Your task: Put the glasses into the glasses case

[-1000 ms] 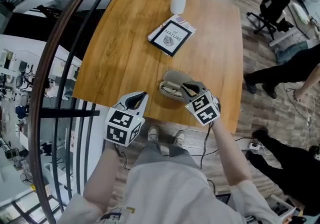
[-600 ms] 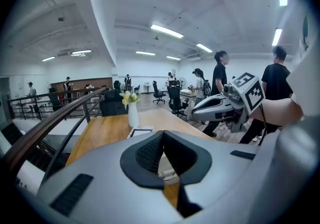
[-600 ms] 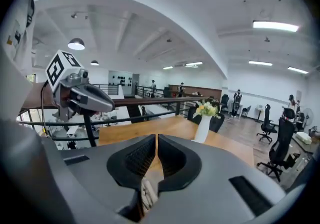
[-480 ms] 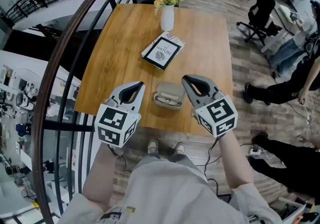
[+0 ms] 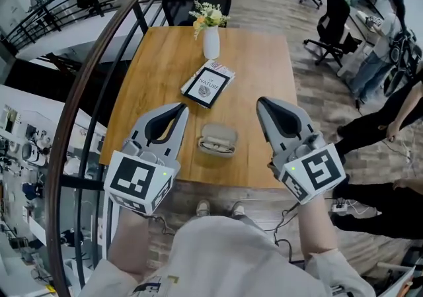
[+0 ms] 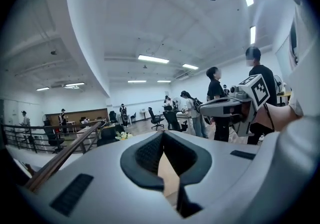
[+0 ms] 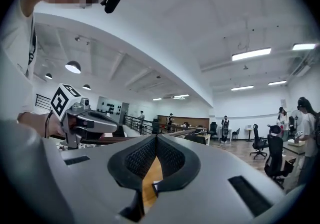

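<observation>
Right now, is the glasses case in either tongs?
No, the glasses case lies on the table between the left tongs and right tongs, touching neither.

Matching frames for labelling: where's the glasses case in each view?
Head view: glasses case lies centre frame on the wooden table, near its front edge.
Left gripper view: not in it; only a strip of the table shows low between the jaws.
Right gripper view: not in it; again only a strip of the table shows low between the jaws.
Shared landmark: the wooden table.
</observation>
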Tool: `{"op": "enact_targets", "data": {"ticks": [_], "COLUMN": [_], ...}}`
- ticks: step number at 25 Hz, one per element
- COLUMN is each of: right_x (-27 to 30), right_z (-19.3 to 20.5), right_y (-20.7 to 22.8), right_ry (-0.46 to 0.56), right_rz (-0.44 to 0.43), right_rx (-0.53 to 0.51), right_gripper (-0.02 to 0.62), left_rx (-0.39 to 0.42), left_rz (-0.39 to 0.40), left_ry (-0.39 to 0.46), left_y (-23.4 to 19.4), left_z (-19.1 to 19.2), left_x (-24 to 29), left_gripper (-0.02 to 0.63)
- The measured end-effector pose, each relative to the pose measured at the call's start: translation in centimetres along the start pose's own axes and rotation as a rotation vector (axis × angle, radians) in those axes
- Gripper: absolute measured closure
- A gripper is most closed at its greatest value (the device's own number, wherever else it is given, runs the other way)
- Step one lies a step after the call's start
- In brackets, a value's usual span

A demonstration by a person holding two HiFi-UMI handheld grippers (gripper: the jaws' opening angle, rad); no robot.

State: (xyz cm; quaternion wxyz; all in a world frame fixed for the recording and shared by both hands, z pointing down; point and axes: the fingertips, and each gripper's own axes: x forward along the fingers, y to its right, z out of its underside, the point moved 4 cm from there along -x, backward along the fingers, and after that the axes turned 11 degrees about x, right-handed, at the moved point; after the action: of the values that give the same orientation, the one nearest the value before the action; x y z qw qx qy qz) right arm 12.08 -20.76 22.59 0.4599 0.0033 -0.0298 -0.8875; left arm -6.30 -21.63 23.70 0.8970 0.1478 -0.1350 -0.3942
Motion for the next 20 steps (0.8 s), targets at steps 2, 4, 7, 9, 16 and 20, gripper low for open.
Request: {"op": "enact_targets", "data": {"ticks": [2,4,7,9,16,20], "right_x": [-1.2,-2.3,-3.6,-4.8,-7.9,-8.0], "right_z": [-1.3,-2.2,-3.2,-3.7,-4.2,-2.6], "right_y": [0.1,0.1,0.4,0.7,1.5,1.2], "right_ry": [0.032,0.056,0.085,0.107,0.139,0.09], "right_rz": [0.016,0.029,0.057,0.077,0.114,0.112], "right_rx": [-0.006,-0.017,-0.026,-0.013,-0.002,-0.064], "right_gripper": [0.569,0.569,0.569,0.569,0.571,0.571], "left_rx": [0.025,0.058,0.068,0.057,0.083,0.049], "left_rz": [-0.021,-0.056,-0.102,-0.098,-0.091,-0.063], "left_ry": [0.038,0.083,0.111,0.106,0.113,0.088], "left_y": [0.0,-0.2,-0.2,0.1,0.6,1.4], "left_z": [-1.5,-2.9,-4.7,-5.1,-3.9,-2.1], "left_x": [-0.5,-1.3,-2.5,-2.9,-3.0,-2.8], "left_gripper": [0.589,0.589,0.589,0.589,0.589,0.589]}}
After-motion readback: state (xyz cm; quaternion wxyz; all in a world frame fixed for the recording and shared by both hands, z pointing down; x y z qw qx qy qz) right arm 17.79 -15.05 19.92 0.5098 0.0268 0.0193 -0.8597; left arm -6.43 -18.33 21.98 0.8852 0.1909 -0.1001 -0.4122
